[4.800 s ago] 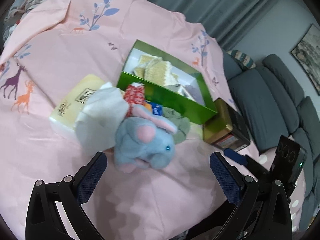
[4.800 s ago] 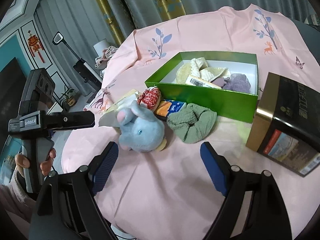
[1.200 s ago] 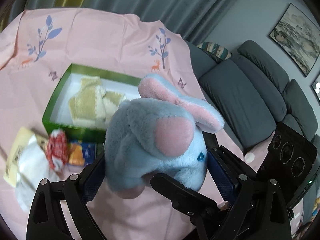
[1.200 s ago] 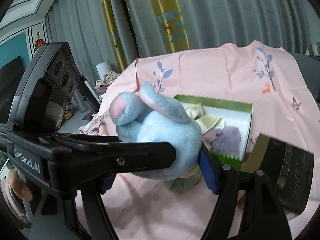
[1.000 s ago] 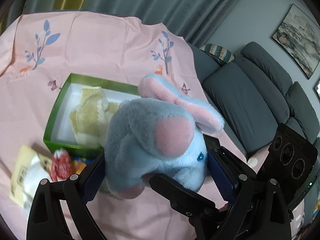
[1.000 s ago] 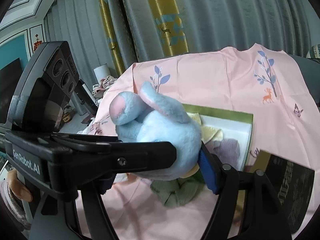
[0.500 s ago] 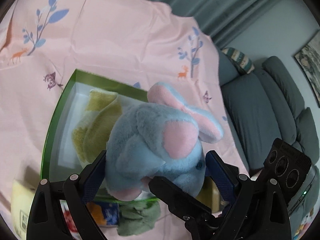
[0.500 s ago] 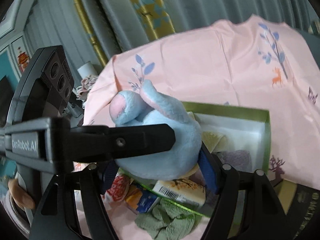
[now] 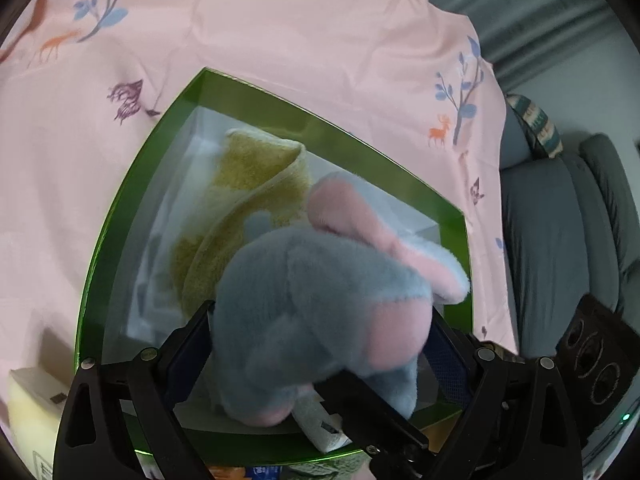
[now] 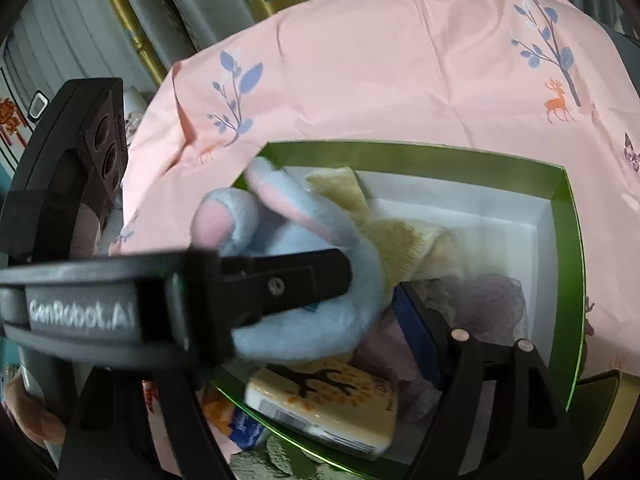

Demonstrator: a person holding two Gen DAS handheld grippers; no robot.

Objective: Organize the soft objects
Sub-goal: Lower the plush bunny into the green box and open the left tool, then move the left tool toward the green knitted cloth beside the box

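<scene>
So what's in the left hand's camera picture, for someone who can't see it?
A blue and pink plush toy sits between the left gripper's fingers, right above an open green box holding a yellow towel, on a pink cloth.

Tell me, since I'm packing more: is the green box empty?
No. The green box already holds a yellow towel and a purple cloth.

The plush elephant is motion-blurred and hides much of the green box's interior; the left gripper blocks its lower body.
</scene>
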